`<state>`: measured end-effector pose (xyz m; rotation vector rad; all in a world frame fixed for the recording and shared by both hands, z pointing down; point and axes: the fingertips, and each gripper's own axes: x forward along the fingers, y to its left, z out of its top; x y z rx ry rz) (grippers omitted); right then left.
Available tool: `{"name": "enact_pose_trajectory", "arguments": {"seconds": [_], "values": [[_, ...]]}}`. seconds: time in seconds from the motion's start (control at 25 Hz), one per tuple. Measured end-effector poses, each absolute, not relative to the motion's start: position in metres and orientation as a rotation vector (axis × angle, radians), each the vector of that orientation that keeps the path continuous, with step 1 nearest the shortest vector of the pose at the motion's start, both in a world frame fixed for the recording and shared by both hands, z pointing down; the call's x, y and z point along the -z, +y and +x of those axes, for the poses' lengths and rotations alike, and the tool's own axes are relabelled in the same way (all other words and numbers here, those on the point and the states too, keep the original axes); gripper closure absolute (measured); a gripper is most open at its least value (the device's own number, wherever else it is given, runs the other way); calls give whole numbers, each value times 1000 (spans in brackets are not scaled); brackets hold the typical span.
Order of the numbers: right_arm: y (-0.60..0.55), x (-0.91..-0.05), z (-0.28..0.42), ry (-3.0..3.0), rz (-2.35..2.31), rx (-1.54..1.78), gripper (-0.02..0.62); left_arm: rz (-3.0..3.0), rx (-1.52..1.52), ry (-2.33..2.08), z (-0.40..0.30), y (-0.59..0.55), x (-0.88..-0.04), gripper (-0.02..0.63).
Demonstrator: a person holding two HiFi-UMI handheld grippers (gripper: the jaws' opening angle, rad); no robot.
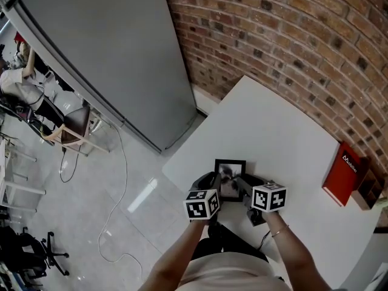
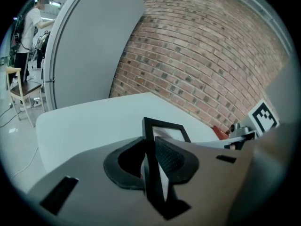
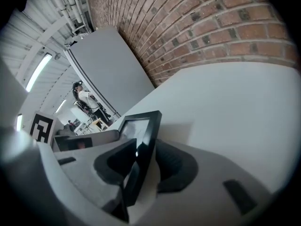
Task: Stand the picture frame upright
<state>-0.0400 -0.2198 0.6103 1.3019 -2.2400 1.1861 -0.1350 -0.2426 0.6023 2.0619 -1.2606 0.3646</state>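
The picture frame [image 1: 230,170] sits at the near edge of the white table [image 1: 285,120], tilted up between both tongs. The left gripper [image 1: 214,182] pinches its left side. The right gripper [image 1: 245,184] stands wide around the right side, seemingly without pressing.
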Motion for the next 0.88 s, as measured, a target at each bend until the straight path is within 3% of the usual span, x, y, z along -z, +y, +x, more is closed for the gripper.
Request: {"name": "enact_pose_trajectory", "arguments": {"seconds": [0.88], "values": [[-217, -512, -56, -2405, 1539, -809, 482, 2274, -193, -1248, -147, -257, -522, 545]]}}
